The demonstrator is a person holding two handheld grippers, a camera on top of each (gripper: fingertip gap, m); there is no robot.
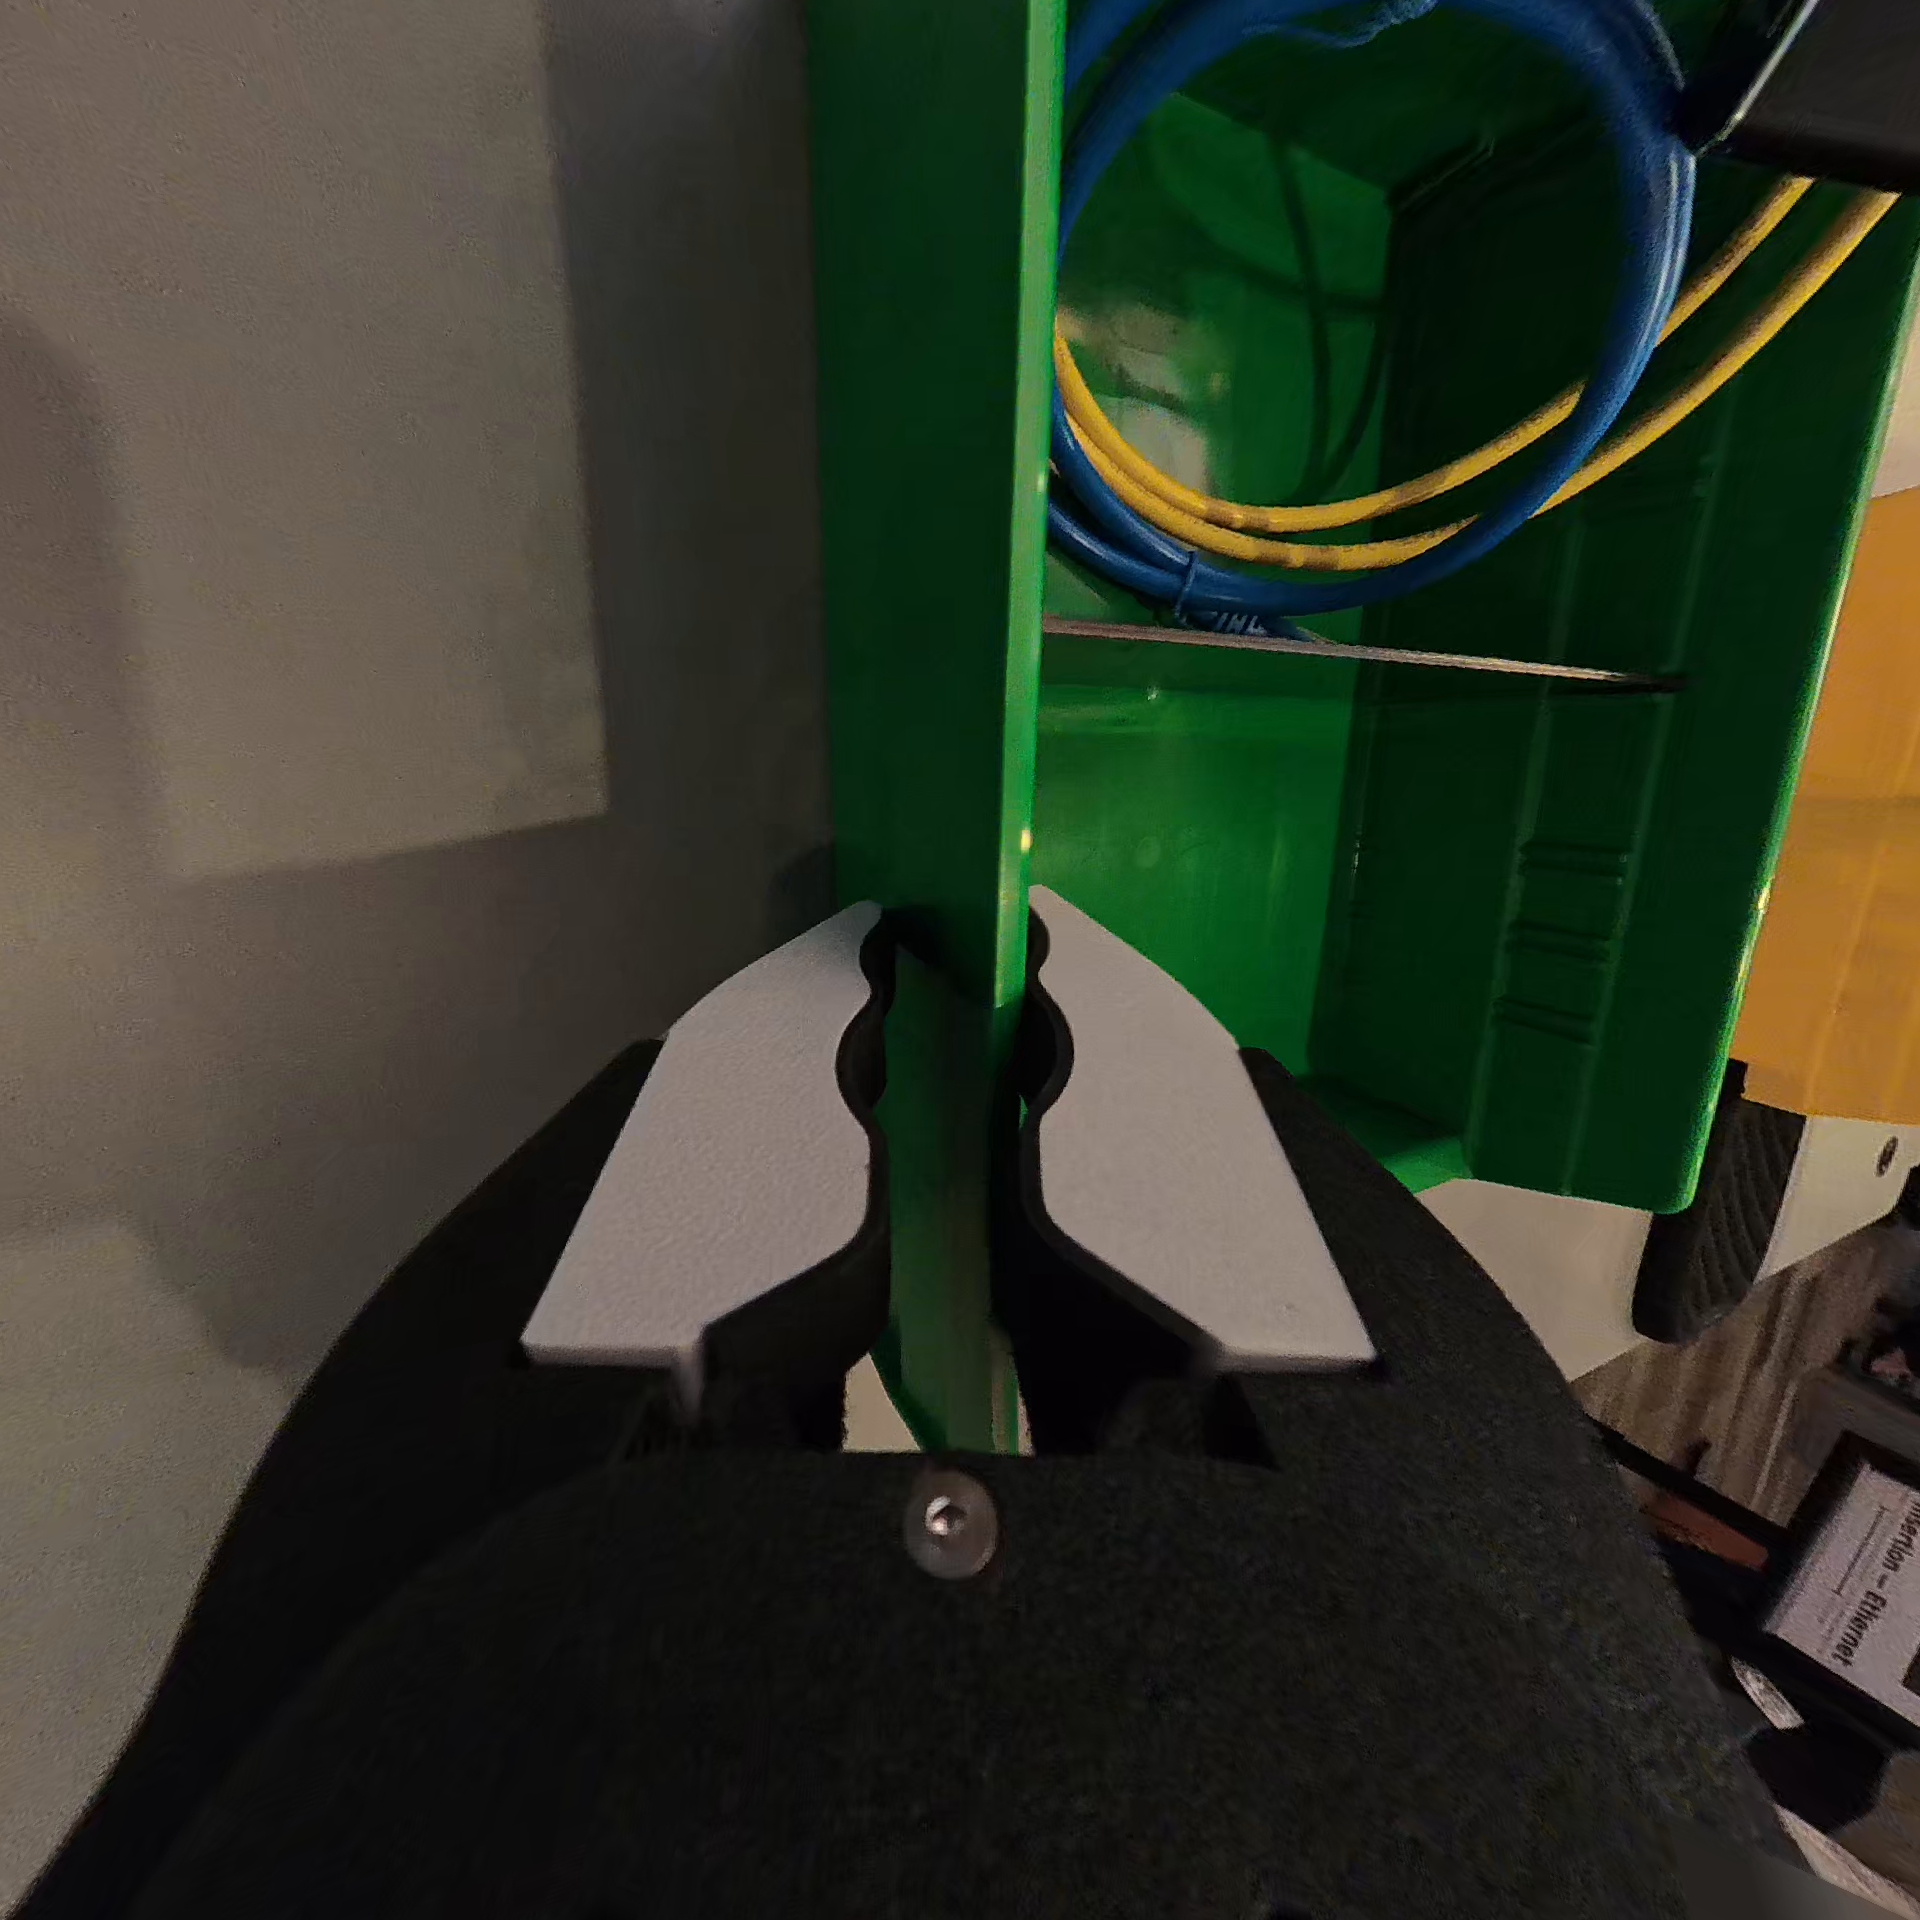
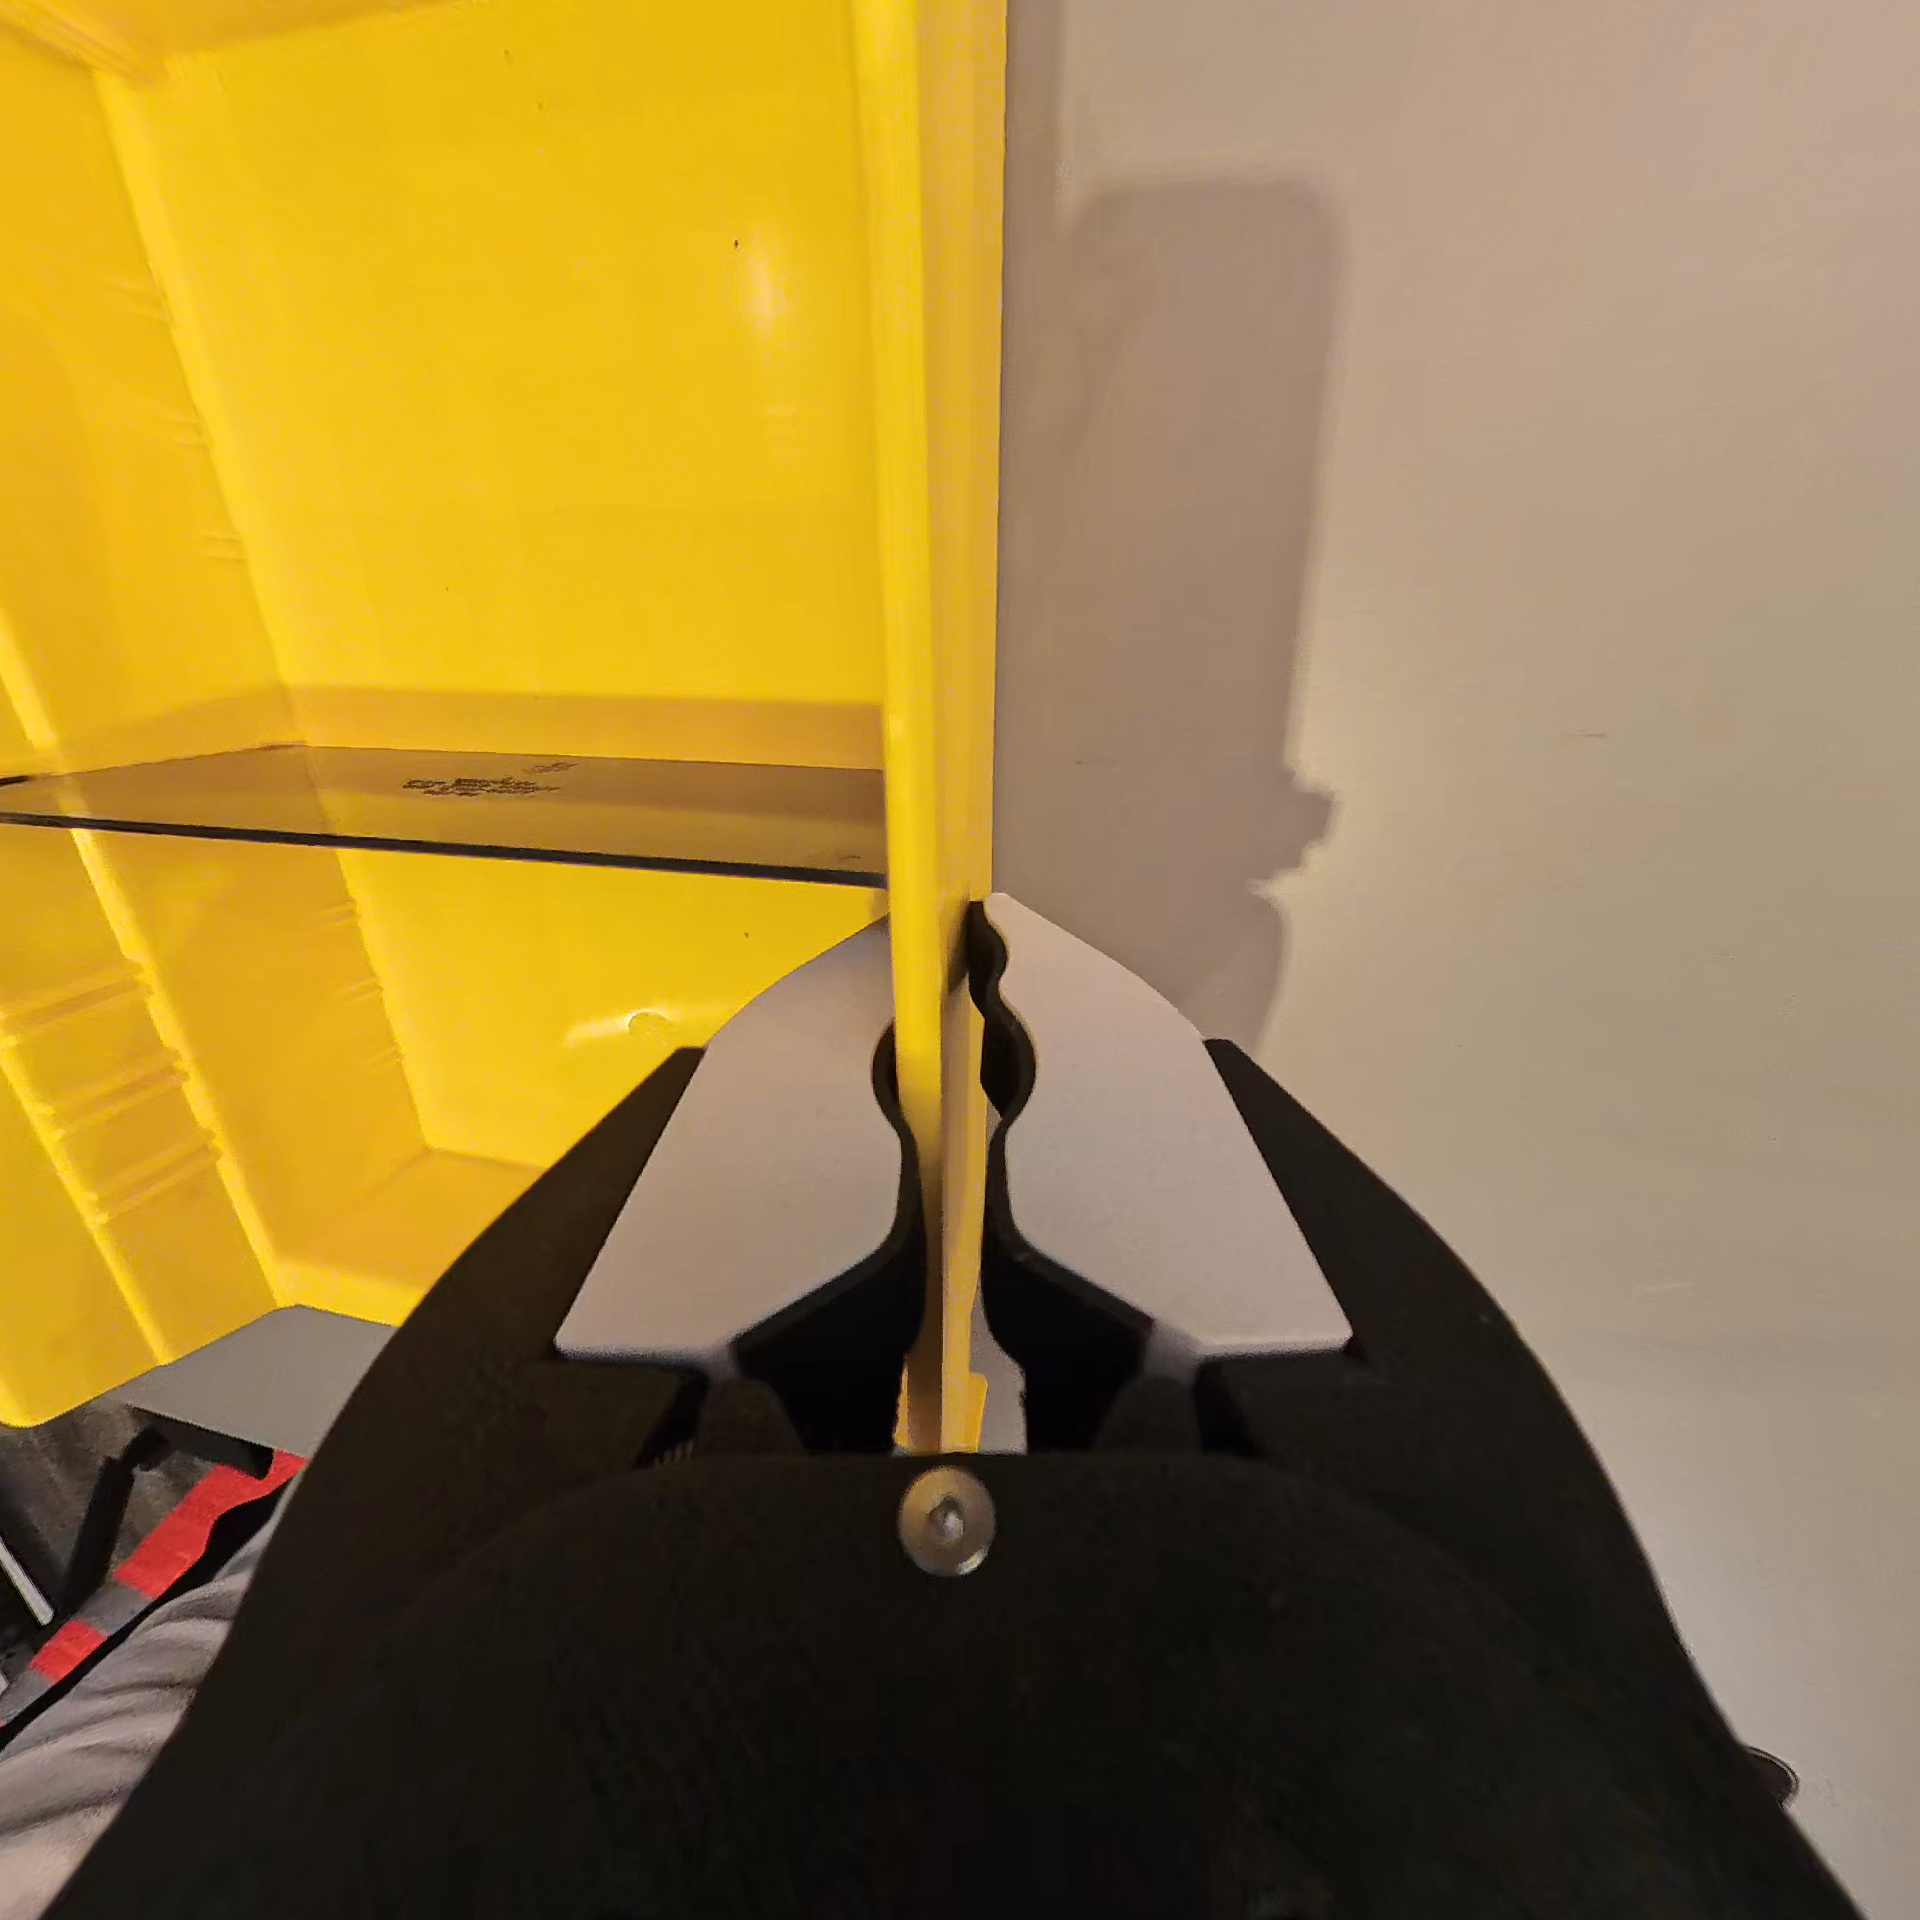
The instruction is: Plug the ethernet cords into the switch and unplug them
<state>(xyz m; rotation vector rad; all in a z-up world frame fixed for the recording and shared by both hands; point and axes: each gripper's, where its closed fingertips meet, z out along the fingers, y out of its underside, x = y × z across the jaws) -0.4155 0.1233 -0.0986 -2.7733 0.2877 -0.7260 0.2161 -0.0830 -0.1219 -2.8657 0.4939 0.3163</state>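
left claw [image 1: 954, 925] clamps green bin [image 1: 1455, 831] wall | right claw [image 2: 961, 914] clamps yellow bin [image 2: 468, 468] wall

I can see the cords only in my left wrist view, and I place them by the green bin [image 1: 1195, 831] they lie in. The blue ethernet cord [image 1: 1652, 343] is coiled in several loops in the bin's far compartment, beyond the thin divider [image 1: 1351, 652], its lowest turn just beside that divider. The yellow ethernet cord [image 1: 1299, 520] makes two thinner strands that sag through the blue coil and climb out toward the bin's upper right. I cannot make out any plug ends. The switch does not show in either view.
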